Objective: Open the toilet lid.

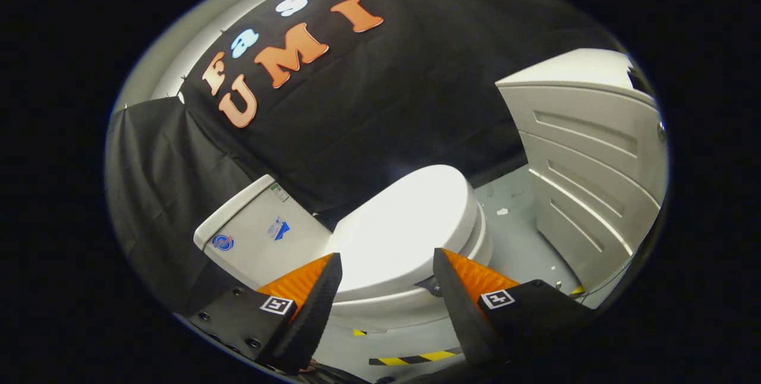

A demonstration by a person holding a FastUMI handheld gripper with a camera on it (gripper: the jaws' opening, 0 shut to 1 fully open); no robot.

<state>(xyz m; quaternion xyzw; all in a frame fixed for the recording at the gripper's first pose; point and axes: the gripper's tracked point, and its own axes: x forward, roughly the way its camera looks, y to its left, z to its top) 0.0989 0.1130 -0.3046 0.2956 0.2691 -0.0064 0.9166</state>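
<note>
Both fingers of your gripper [386, 271] stand wide apart and hold nothing, and the closed toilet lid [404, 229] lies flat just ahead of them, seen through the gap between them. You have the white cistern [255, 235] beyond your left finger, and a white paneled cabinet [594, 158] stands well beyond your right finger, on the grey floor [517, 235].

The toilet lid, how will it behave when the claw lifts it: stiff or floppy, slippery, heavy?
The lid looks like one smooth, glossy white shell, so probably stiff, not floppy. Its shine suggests the open claw could slip on it. It lies shut on the bowl, apparently hinged at the tank, so it should swing up rather than come free.
</note>
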